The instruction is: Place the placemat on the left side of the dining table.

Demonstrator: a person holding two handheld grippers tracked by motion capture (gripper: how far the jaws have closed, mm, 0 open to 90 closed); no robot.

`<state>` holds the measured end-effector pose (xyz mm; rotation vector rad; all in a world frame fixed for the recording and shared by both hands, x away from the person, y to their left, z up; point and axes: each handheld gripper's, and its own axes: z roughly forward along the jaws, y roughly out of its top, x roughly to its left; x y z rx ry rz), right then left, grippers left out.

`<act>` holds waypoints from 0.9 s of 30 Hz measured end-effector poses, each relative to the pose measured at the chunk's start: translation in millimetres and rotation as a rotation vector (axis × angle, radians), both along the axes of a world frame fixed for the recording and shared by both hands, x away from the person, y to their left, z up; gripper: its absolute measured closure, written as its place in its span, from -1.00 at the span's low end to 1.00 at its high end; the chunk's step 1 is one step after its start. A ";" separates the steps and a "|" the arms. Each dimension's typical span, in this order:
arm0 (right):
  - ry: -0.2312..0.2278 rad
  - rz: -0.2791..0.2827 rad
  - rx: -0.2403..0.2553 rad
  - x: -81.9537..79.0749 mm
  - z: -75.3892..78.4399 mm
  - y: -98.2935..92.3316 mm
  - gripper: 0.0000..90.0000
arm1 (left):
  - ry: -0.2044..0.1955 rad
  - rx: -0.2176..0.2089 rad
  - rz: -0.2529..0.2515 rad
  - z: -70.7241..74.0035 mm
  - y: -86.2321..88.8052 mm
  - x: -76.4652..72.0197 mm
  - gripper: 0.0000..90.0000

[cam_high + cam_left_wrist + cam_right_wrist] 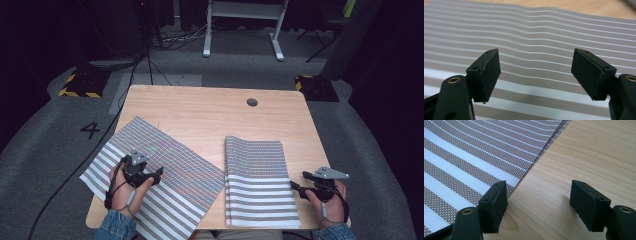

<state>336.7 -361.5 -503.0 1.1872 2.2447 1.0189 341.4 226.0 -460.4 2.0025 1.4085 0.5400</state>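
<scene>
**Both grippers hanging empty over two striped placemats**

At the near left, the left gripper is hovering wide open over the unfolded striped placemat, which is lying askew and overhanging the wooden table at its near-left edge, probably waiting to be picked up. Right of centre, the folded placemat stack is sitting square. At the near right, the right gripper is waiting just beside its edge, jaws wide, gripping nothing.
</scene>
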 end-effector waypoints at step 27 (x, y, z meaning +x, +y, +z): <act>0.000 0.001 -0.002 -1.1 0.1 -0.4 -0.32 | 0.045 -0.003 0.142 -34.3 11.5 26.2 -0.12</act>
